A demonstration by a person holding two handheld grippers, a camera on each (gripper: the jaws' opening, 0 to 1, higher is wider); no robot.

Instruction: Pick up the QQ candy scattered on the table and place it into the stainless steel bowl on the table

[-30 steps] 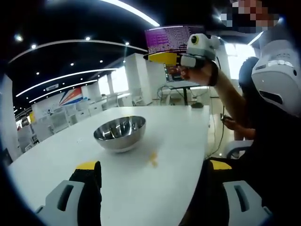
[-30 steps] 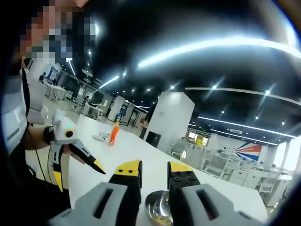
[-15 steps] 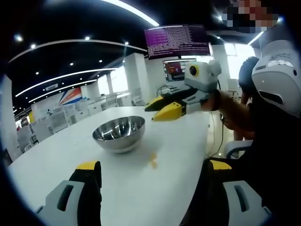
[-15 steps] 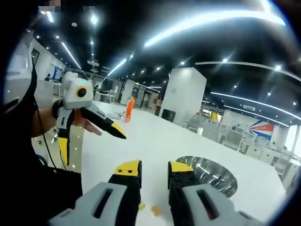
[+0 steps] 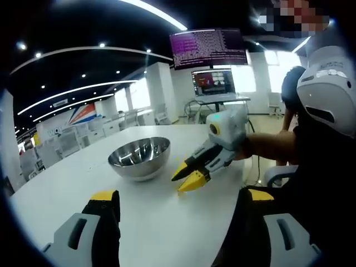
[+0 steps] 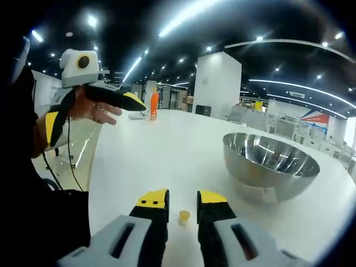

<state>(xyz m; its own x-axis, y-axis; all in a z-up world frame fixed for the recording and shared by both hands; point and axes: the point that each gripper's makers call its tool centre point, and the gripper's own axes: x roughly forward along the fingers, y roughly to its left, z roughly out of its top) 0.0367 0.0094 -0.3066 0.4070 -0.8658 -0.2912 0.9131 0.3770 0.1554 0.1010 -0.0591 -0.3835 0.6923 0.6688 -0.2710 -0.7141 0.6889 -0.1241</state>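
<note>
Right gripper view, round shiny steel bowl [image 6: 271, 163], small yellow candy [image 6: 184, 216]

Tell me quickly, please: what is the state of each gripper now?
Left gripper: open, holding nothing.
Right gripper: open, low over the table, a yellow candy between its tips, not gripped.

Bright, even indoor light from long ceiling strips [image 6: 183, 22] and spot lamps; strips bow with fisheye bend toward the edges. White worktop [image 5: 167, 222] has soft glare, faint shadows. Steel bowl [image 6: 271, 164] shows sharp highlights. Monitor [image 5: 208, 48] glows purple. Windows behind it blown out. Near claw bodies slightly soft, background mildly blurred.
</note>
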